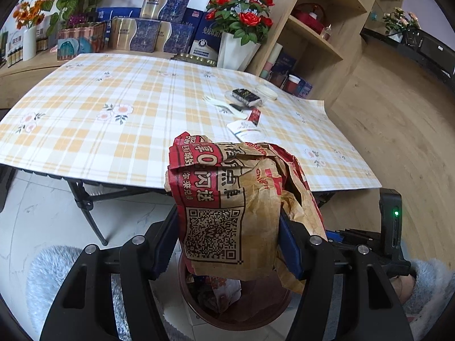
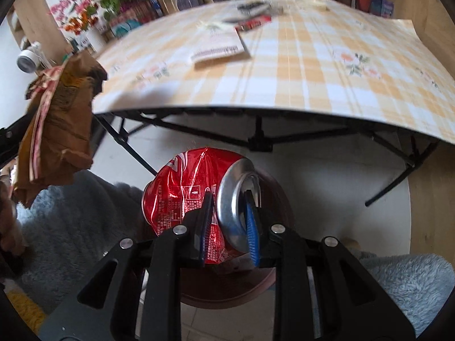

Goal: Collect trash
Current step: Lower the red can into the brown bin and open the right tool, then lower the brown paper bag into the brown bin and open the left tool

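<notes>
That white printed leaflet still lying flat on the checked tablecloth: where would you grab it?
Probably by its near edge. The white printed paper leaflet lies flat on the yellow checked tablecloth, too thin to pinch from above. Come in low from the table's front, slide one finger of the tongs under that edge, then close.

I see a crumpled brown-and-red paper bag (image 1: 233, 213), QR code facing me, pinched upright between my left claw's pads above a dark red bin (image 1: 241, 307) that already holds wrappers. A crushed red soda can (image 2: 193, 196), silver top turned right, sits clamped over the same bin. On the tabletop: white card (image 1: 246, 128), red packet (image 1: 254, 116), black wrapper (image 1: 245, 95).
</notes>
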`<move>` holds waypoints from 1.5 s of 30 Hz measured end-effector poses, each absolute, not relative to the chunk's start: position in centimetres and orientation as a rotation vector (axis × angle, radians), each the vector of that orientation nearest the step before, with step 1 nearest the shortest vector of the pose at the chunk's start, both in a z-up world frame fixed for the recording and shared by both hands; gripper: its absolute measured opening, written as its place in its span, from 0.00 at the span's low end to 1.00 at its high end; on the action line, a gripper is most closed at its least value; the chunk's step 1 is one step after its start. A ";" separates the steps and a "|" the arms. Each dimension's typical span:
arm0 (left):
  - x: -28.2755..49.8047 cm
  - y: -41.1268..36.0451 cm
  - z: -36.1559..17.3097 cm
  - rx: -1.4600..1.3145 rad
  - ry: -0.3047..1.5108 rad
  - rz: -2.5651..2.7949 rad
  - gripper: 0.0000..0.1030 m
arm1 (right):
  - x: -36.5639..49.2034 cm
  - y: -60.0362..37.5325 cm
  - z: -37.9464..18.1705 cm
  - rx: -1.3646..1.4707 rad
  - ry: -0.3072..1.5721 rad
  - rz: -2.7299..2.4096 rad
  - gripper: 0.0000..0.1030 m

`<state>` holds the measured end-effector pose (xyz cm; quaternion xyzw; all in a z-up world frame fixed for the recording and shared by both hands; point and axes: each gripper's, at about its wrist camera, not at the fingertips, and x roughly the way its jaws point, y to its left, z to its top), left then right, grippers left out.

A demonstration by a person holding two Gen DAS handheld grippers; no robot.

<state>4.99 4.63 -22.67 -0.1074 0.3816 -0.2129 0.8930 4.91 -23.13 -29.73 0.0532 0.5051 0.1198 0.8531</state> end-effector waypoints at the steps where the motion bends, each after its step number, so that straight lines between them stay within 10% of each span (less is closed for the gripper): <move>1: 5.0 4.7 -22.8 -0.224 0.793 -0.440 0.60 | 5.0 -23.1 -30.1 0.111 1.077 0.246 0.24; 11: 5.7 4.8 -24.1 -0.257 0.837 -0.429 0.61 | 5.7 -23.2 -31.7 0.151 1.155 0.231 0.27; 14: 5.7 4.5 -24.2 -0.247 0.843 -0.433 0.61 | 5.5 -23.6 -31.2 0.173 1.129 0.231 0.53; 23: 5.7 2.9 -24.8 -0.175 0.878 -0.460 0.61 | 4.0 -26.8 -28.0 0.288 0.921 0.125 0.92; 45: 5.7 -3.3 -28.4 0.111 1.059 -0.545 0.62 | 3.3 -30.2 -27.9 0.439 0.875 0.027 0.94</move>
